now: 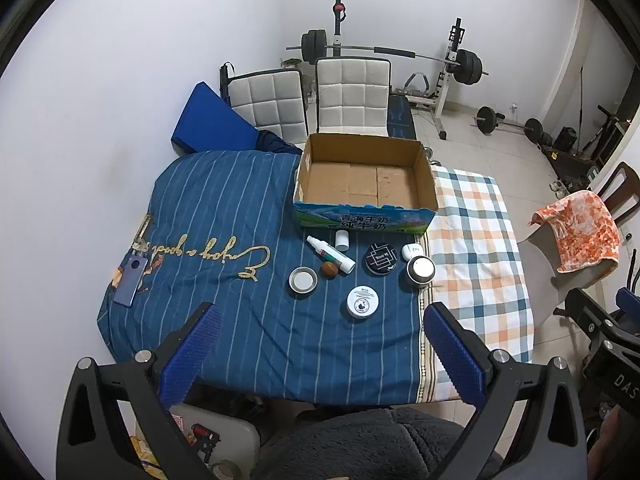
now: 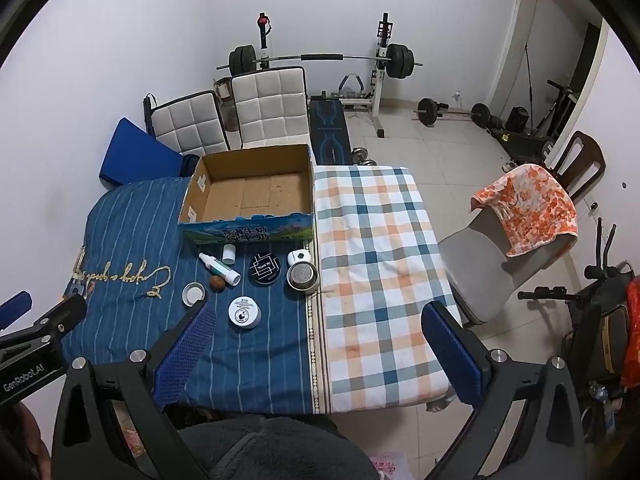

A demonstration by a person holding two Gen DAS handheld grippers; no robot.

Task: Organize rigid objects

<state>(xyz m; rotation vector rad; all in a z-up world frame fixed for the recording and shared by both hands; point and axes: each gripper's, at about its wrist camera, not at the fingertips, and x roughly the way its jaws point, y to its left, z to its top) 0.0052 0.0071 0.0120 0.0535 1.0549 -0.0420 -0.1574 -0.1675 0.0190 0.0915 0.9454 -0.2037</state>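
Observation:
An open, empty cardboard box (image 1: 362, 178) (image 2: 252, 192) stands at the far side of the cloth-covered table. In front of it lie several small items: a white spray bottle (image 1: 331, 255) (image 2: 220, 268), a small white bottle (image 1: 342, 239), a brown ball (image 1: 330, 270) (image 2: 217, 283), a metal lid (image 1: 303, 279) (image 2: 194, 293), a white round tin (image 1: 363, 301) (image 2: 244, 312), a black round case (image 1: 380, 259) (image 2: 264, 267), a round jar (image 1: 420, 270) (image 2: 303, 276) and a small white case (image 1: 411, 251) (image 2: 299, 256). My left gripper (image 1: 320, 344) and right gripper (image 2: 320, 344) are both open, empty, and held above the near table edge.
A blue phone (image 1: 130, 282) lies at the table's left edge. Two white padded chairs (image 1: 352, 96) stand behind the box. A grey chair with an orange towel (image 2: 528, 208) stands right of the table. Barbell gear (image 2: 320, 58) lines the back wall.

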